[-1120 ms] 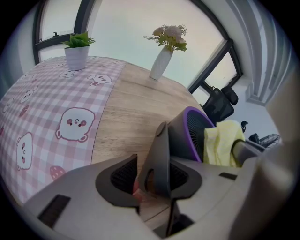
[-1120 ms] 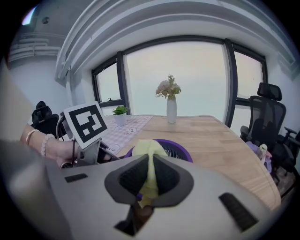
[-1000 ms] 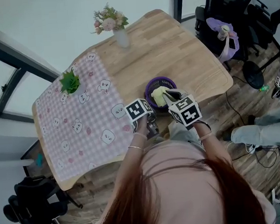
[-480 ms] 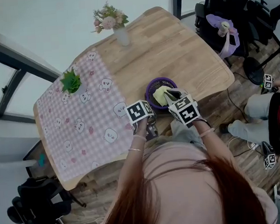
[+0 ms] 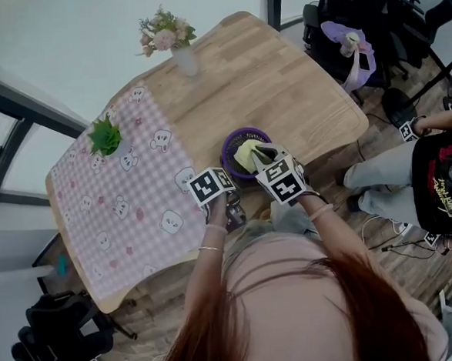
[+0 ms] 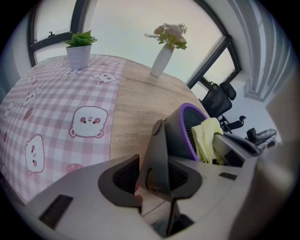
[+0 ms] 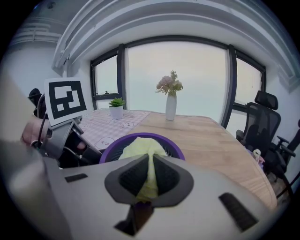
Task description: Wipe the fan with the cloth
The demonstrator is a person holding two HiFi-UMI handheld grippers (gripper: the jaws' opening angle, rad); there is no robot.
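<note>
Fan (image 5: 229,154), purple-rimmed, grille facing up, near the counter's (image 5: 281,79) front edge. Cloth (image 5: 244,156), yellow, draped on the grille and pinched in the closed right claw (image 7: 149,176). Left claw (image 6: 157,176): jaws just closing, the fan's grey stand between them, apparently gripped. Beyond: checked mat (image 5: 127,198), potted plant (image 5: 106,136), flower vase (image 5: 184,61).

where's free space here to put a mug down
Bare wood of the table between the vase, the fan and the right edge; the checked mat in front of the plant. Crowded at the near edge, round the fan and yellow cloth.
</note>
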